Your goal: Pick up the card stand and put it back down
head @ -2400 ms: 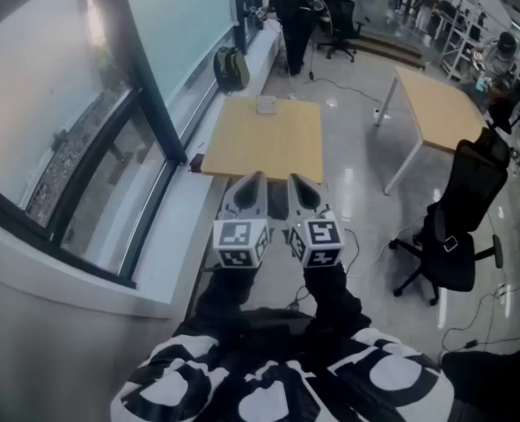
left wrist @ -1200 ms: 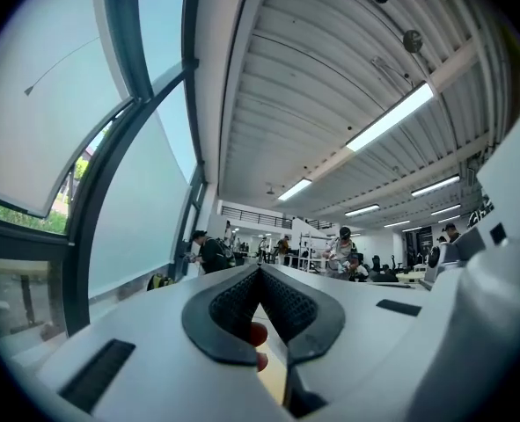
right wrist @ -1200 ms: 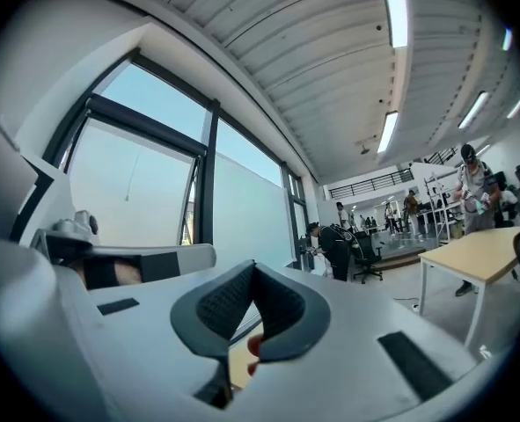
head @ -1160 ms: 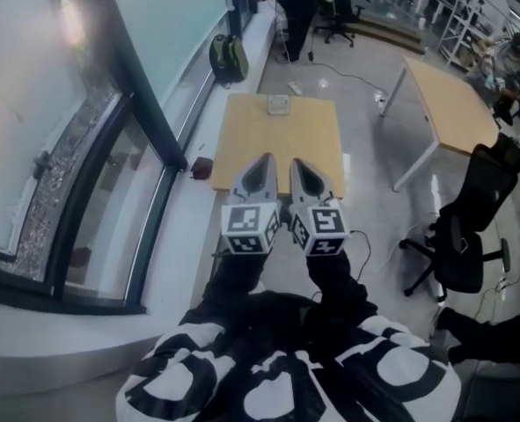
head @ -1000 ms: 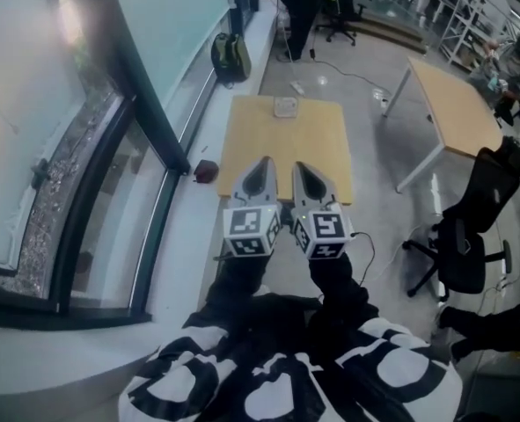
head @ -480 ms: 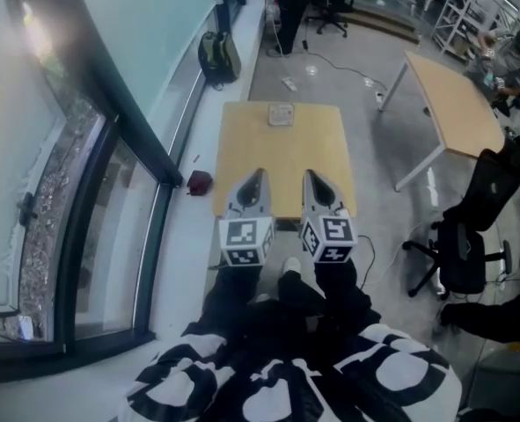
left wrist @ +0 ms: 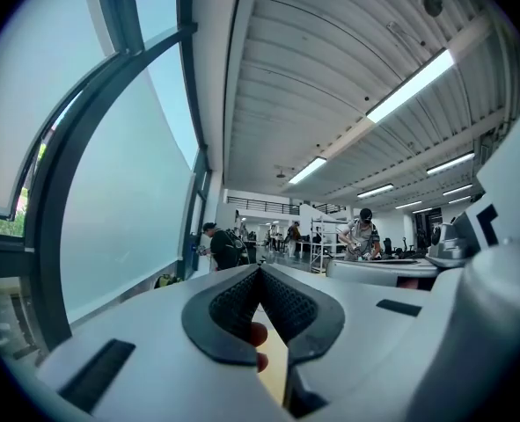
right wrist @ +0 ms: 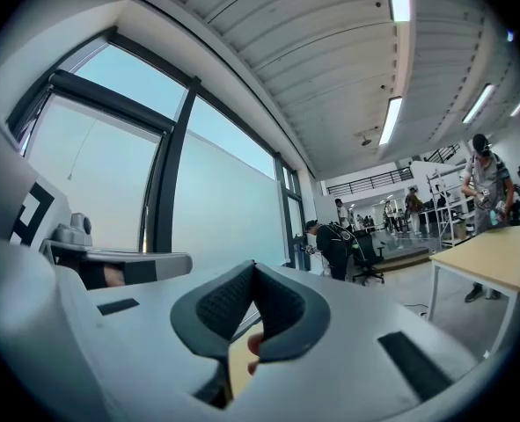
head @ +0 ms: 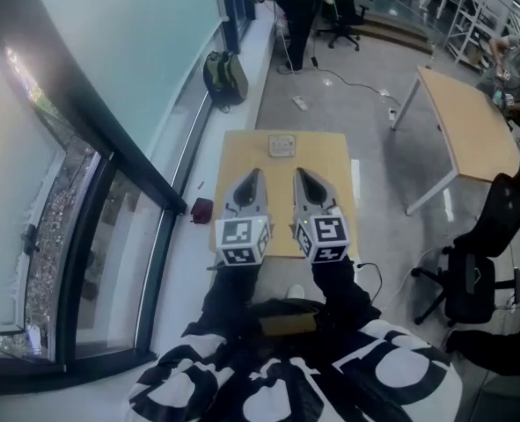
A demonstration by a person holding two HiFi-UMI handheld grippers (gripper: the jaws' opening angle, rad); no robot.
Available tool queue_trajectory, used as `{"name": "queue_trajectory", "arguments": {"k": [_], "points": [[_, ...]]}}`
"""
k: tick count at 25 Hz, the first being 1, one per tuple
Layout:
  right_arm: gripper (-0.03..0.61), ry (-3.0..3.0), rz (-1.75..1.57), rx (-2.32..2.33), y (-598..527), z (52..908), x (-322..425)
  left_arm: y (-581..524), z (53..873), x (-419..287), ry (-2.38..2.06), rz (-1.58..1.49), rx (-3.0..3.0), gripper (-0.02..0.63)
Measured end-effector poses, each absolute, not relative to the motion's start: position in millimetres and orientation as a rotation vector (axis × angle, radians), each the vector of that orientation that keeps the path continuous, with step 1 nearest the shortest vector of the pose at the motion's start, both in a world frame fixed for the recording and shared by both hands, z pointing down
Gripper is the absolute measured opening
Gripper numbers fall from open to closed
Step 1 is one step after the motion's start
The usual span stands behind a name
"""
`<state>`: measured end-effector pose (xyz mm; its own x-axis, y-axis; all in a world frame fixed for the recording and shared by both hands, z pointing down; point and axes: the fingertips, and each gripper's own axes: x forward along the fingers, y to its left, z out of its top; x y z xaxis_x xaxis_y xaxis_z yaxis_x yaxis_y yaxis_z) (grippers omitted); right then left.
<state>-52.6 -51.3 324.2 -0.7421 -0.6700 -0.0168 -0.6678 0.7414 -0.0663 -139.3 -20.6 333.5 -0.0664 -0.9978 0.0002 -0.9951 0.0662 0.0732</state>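
One table [head: 242, 156], light wood, stands lengthwise ahead of the person, beside a window wall. It is the largest item in reach and bears the task's thing.

Two grippers hang side by side over the near half of the table, apart from each other. The left gripper [head: 252, 177] has its jaws pressed together with nothing between the pads. The right gripper [right wrist: 253, 268] is likewise closed and empty. Neither touches the table.

The card stand [head: 282, 145] sits at the far end of the table, about midway across its width, near the far edge and well ahead of both gripper tips. It shows only as a small, pale, squarish object; its upright and base cannot be told apart at this size.

Handling, as a judgement:
- Weight: probably light; one gripper should lift it.
- Stiffness: probably rigid, so a firm pinch is acceptable.
- Surface: possibly smooth plastic, which may slip or tip under an off-centre pinch.
- Grip point: low on opposite flat sides, near the base, so it sets down level.
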Motion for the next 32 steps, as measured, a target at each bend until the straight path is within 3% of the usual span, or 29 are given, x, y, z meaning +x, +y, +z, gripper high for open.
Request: {"name": "queue_trajectory", "arguments": {"k": [4,8,11,32], "points": [[0.020,2.887,-0.123,-1.086,-79.9,330.3,-47.6,-50.3,341.2,-133.5,-2.262,-0.056,2.108,0.003],[0.020,2.934,0.044,-1.153,-95.3,346.8,-45.7,-62.9,363.8,-123.1,-2.239,-0.019,2.094,0.003],[0.020,2.975,-0.058,-1.117,-103.4,369.6,-49.4,-68.4,387.0,-119.2,-2.217,0.026,2.061,0.003],[0.021,3.207,-0.338,-1.199,-177.7,506.5,-92.5,-153.3,516.4,-211.7,-1.958,0.238,2.121,0.003]]}}
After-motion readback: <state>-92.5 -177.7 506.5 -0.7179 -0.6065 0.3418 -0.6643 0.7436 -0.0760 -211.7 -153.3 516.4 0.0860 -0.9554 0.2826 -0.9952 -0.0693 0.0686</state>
